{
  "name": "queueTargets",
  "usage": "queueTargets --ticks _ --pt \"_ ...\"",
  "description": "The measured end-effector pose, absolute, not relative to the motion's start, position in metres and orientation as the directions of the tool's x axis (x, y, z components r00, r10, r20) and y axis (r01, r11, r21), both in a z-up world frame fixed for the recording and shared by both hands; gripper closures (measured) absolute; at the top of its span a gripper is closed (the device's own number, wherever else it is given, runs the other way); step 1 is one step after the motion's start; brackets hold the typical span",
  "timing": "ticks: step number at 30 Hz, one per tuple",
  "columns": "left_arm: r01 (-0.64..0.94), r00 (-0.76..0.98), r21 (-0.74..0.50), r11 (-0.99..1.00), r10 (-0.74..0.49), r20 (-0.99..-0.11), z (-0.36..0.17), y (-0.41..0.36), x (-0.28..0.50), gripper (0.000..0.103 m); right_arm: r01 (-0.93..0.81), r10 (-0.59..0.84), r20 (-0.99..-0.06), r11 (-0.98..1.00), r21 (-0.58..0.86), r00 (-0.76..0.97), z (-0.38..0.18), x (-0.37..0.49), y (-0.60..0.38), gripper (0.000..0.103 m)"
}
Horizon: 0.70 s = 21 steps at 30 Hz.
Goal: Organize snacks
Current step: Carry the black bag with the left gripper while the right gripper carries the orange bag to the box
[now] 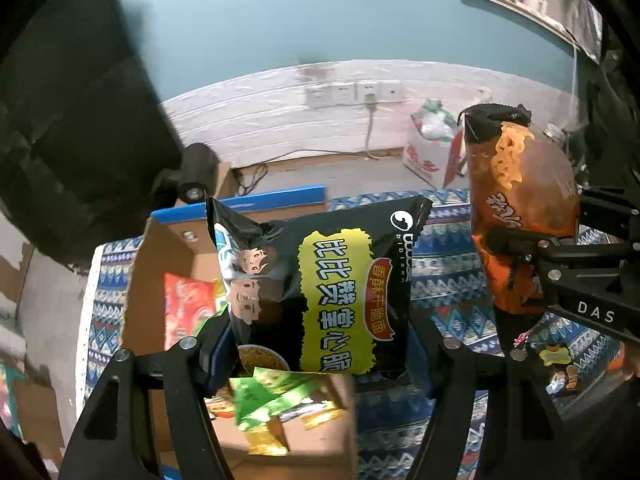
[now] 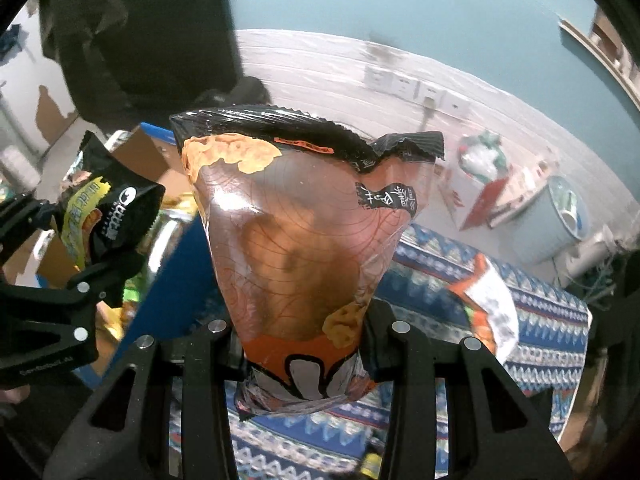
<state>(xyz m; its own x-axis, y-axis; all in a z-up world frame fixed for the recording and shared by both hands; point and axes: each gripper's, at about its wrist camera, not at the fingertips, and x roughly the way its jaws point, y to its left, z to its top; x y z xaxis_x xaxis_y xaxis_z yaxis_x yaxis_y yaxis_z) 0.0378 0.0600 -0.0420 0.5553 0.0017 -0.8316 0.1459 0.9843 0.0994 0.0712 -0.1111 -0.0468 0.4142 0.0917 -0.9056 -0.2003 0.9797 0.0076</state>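
My left gripper (image 1: 320, 360) is shut on a black noodle-snack bag with a yellow label (image 1: 320, 288) and holds it in the air above an open cardboard box (image 1: 168, 240). My right gripper (image 2: 300, 344) is shut on an orange noodle-snack bag (image 2: 296, 240), held upright above the patterned cloth. The orange bag also shows at the right of the left wrist view (image 1: 520, 208), and the black bag at the left of the right wrist view (image 2: 108, 216). The box holds a red packet (image 1: 188, 304) and green and yellow packets (image 1: 272, 400).
A blue patterned cloth (image 1: 448, 280) covers the table. Another snack packet (image 2: 488, 304) lies on it to the right. A small colourful packet (image 1: 556, 360) lies near the right gripper. A white carton (image 1: 428, 156) and a pale bucket (image 2: 560, 220) stand on the floor by the wall.
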Motion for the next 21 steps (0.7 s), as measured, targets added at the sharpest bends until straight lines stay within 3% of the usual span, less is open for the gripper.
queueTargets --ticks 21 --pt "-0.06 0.534 0.041 0.997 0.067 -0.843 -0.055 0.185 0.032 0.032 -0.338 0.198 -0.908 0.939 0.067 0.37 -0.054 0.115 0.002 0.065"
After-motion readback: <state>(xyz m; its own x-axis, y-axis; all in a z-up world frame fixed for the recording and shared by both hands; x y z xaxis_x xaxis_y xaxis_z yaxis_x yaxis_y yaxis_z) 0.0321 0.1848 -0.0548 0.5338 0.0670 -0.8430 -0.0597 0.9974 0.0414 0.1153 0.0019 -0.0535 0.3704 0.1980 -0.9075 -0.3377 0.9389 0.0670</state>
